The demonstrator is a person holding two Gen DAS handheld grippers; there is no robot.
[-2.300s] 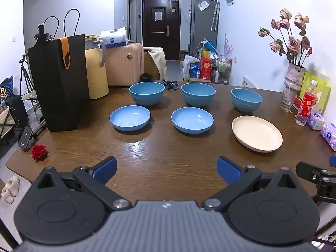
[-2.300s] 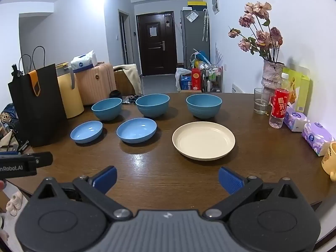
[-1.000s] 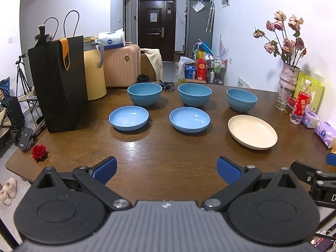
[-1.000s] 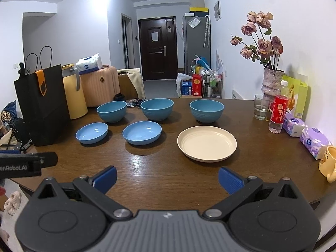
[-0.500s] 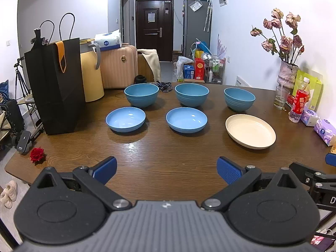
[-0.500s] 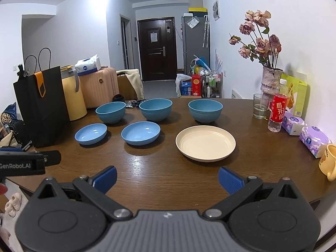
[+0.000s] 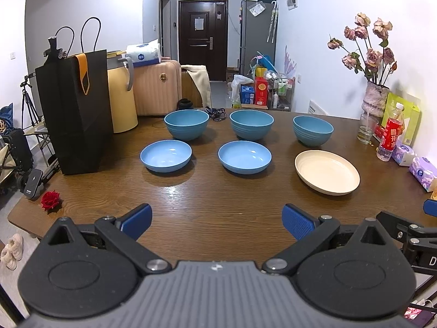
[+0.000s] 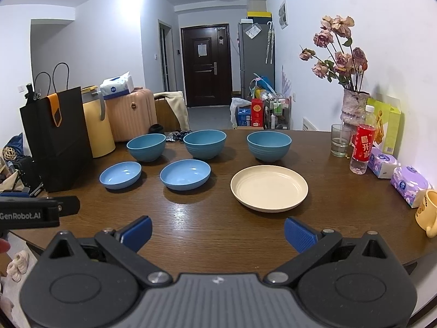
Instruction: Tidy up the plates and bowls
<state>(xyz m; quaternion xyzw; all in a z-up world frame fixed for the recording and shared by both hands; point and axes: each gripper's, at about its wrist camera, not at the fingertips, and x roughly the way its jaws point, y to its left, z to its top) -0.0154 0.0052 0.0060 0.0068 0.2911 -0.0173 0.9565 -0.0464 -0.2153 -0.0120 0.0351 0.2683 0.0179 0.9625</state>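
Observation:
On the brown wooden table (image 7: pixel 218 194) stand three deep blue bowls in a back row: left (image 7: pixel 186 124), middle (image 7: pixel 251 124), right (image 7: pixel 313 130). In front of them lie two shallow blue dishes (image 7: pixel 165 155) (image 7: pixel 244 156) and a cream plate (image 7: pixel 327 171). The same set shows in the right wrist view, with the cream plate (image 8: pixel 269 188) nearest. My left gripper (image 7: pixel 217 220) is open and empty over the table's near edge. My right gripper (image 8: pixel 217 231) is open and empty, also at the near edge.
A black paper bag (image 7: pixel 73 109) stands at the table's left, with a red rose (image 7: pixel 50 199) near the corner. At the right are a vase of flowers (image 8: pixel 353 106), a glass (image 8: pixel 338 140), a red-labelled bottle (image 8: pixel 362 147), tissue packs (image 8: pixel 409 184) and a yellow mug (image 8: pixel 427 211).
Both grippers have drifted slightly, so the views shift a little. The dishes have not moved and both grippers stay open.

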